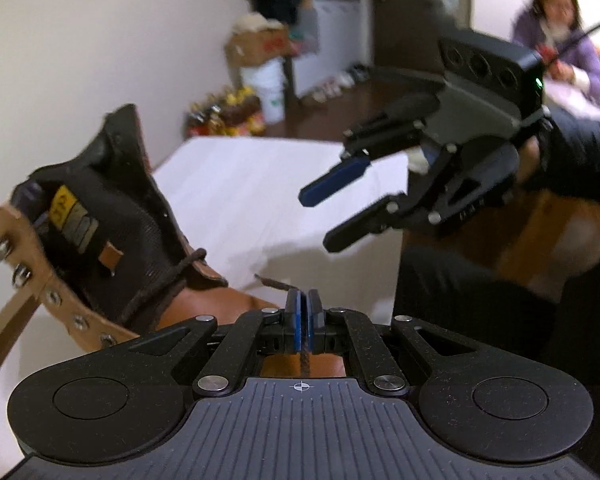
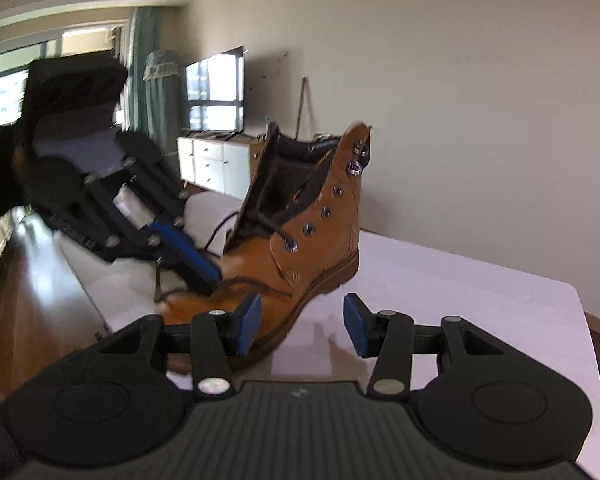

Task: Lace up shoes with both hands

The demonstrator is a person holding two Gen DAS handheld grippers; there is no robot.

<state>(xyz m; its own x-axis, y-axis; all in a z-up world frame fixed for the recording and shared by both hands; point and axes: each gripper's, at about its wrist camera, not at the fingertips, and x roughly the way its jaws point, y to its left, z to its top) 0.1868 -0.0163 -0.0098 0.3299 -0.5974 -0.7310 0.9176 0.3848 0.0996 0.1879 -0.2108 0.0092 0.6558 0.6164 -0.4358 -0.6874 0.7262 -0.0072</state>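
A tan leather boot [image 2: 316, 236] stands upright on the white table [image 2: 460, 288], its black tongue [image 1: 112, 216] pulled open and metal eyelets [image 2: 308, 229] along the flap. A dark brown lace [image 1: 305, 360] runs from the lower eyelets over the toe. My left gripper [image 1: 304, 300] is shut on this lace, whose frayed tip [image 1: 274, 282] sticks out past the pads. In the right wrist view the left gripper [image 2: 209, 278] hangs over the toe. My right gripper [image 2: 302, 326] is open beside the boot's sole with nothing between its pads; in the left wrist view the right gripper [image 1: 320, 216] hovers above the table.
A person [image 1: 556, 40] sits at the far right behind the table. A cardboard box [image 1: 256, 44] and a white bucket [image 1: 270, 92] stand on the dark wooden floor. A TV [image 2: 216, 88] on a white cabinet [image 2: 212, 164] lines the far wall.
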